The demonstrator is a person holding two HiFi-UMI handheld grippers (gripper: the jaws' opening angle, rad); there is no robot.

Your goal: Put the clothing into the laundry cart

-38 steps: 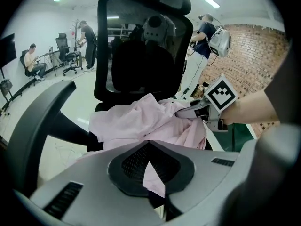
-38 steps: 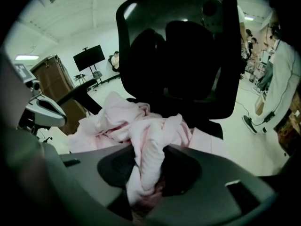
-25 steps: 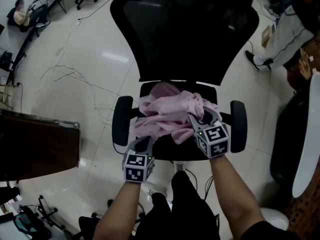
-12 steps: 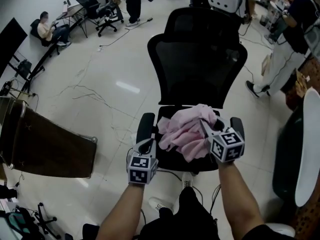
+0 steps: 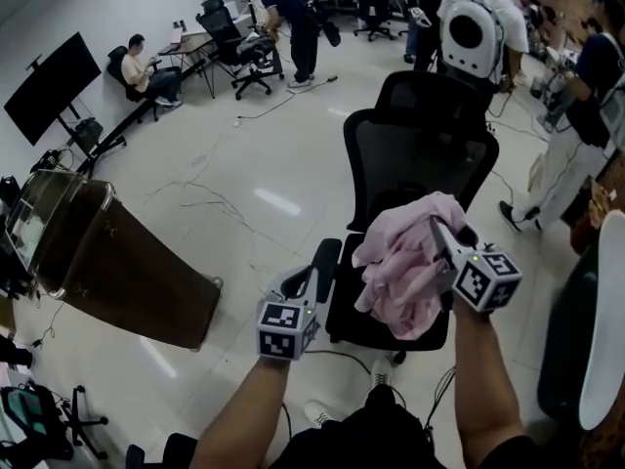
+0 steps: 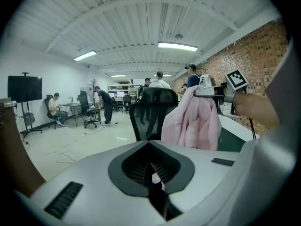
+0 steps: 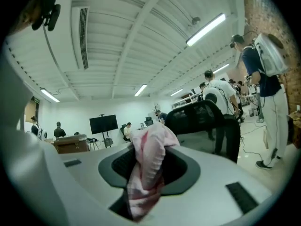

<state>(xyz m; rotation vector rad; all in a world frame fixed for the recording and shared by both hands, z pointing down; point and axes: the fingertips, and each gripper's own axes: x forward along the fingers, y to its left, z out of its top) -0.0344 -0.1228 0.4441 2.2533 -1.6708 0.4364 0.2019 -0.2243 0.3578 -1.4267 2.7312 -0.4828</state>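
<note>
- One pink garment [image 5: 405, 262] is all there is to move. It hangs bunched from the right gripper [image 5: 437, 228], in the air just above the seat of a black mesh chair [image 5: 420, 154].
- Its long axis runs about straight up and down: the pinched end is at the top by the jaws, and the loose folds point down toward the seat.
- From the left gripper view it hangs as a limp pink bundle in front of the chair back.
- The right jaws are clamped on the cloth. In the right gripper view a fold drapes out over them and down the slot.
- The left gripper [image 5: 301, 281] is held up to the left of the chair's armrest, apart from the garment. Its jaws are together, and a pale speck in the slot is too small to tell.
- The brown cart [image 5: 107, 262] stands well off to the left on the white floor, its open top tilted away.
- Farther back there is a dark screen [image 5: 54, 86] on a stand, with several people at desks.
</note>
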